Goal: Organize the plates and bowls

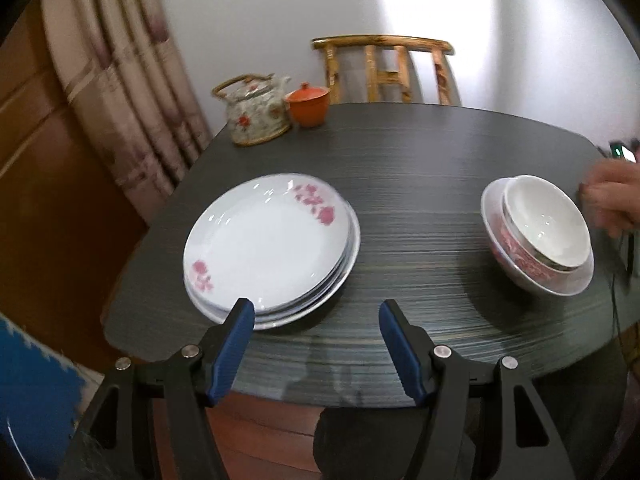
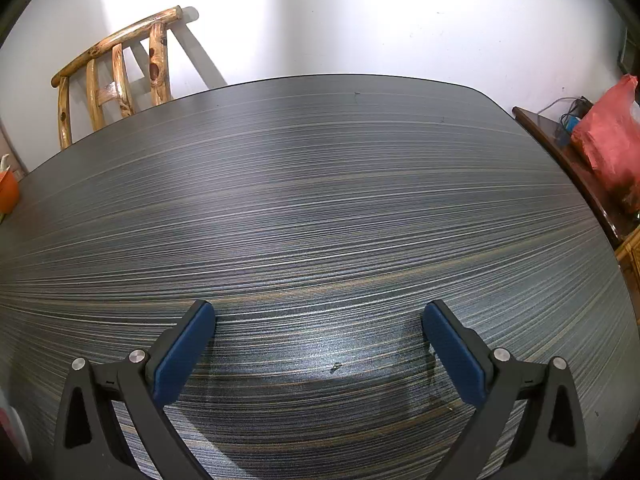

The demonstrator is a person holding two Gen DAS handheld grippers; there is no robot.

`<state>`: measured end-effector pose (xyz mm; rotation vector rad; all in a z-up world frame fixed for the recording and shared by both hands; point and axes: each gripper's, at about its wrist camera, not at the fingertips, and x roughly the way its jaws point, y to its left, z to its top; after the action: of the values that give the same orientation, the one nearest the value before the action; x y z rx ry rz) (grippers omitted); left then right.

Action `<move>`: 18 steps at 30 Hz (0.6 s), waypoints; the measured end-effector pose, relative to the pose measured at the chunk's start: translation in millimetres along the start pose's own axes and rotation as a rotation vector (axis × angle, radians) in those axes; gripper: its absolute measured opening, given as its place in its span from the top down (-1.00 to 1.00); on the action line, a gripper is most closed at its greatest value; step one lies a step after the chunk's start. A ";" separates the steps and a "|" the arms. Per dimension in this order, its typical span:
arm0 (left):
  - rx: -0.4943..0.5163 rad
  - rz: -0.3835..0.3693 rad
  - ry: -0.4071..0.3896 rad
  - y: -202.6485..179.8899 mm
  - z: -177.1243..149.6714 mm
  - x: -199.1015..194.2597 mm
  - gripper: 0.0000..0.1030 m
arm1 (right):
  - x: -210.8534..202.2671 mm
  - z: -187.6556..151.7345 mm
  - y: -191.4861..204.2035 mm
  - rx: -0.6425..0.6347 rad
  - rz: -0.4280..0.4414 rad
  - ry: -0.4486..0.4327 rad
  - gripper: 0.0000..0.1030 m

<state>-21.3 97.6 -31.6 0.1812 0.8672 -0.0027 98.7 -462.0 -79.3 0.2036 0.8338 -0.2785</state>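
A stack of white plates with pink flowers (image 1: 268, 244) lies on the dark striped table (image 1: 420, 168) at the left. A stack of nested bowls (image 1: 540, 236), white inside with red pattern outside, sits at the right. My left gripper (image 1: 316, 308) is open and empty, just in front of the plate stack's near edge, its left finger (image 1: 236, 344) overlapping the rim. My right gripper (image 2: 319, 312) is open and empty above bare table top (image 2: 320, 200); no plates or bowls show in its view.
A flowered teapot (image 1: 256, 114) and an orange lidded cup (image 1: 307, 104) stand at the table's far left corner. A wooden chair (image 1: 384, 68) stands behind the table. A hand (image 1: 612, 196) is at the right edge. A red bag (image 2: 612, 140) lies on a side cabinet.
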 end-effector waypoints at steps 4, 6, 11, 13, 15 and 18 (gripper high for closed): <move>0.069 0.042 0.015 -10.6 4.4 8.6 -0.29 | 0.1 0.1 0.1 0.000 0.000 0.000 -1.00; 0.076 0.033 0.033 -12.5 2.9 14.7 -0.29 | 0.0 0.1 -0.1 0.000 0.000 0.000 -1.00; 0.085 0.017 0.123 -15.9 -3.8 31.3 -0.29 | 0.0 -0.2 -0.1 0.000 0.000 0.000 -1.00; 0.085 -0.002 0.129 -18.2 -5.7 31.6 -0.29 | 0.0 0.0 0.0 0.000 0.000 0.000 -1.00; 0.094 -0.016 0.123 -21.0 -7.0 30.6 -0.29 | 0.0 -0.1 -0.1 0.000 0.000 0.000 -1.00; 0.099 -0.017 0.120 -25.9 -10.3 30.7 -0.29 | 0.1 0.0 -0.1 0.000 0.000 0.000 -1.00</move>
<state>-11.1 76.0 -65.5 0.2685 0.9893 -0.0514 98.8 -462.1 -79.4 0.2034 0.8341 -0.2784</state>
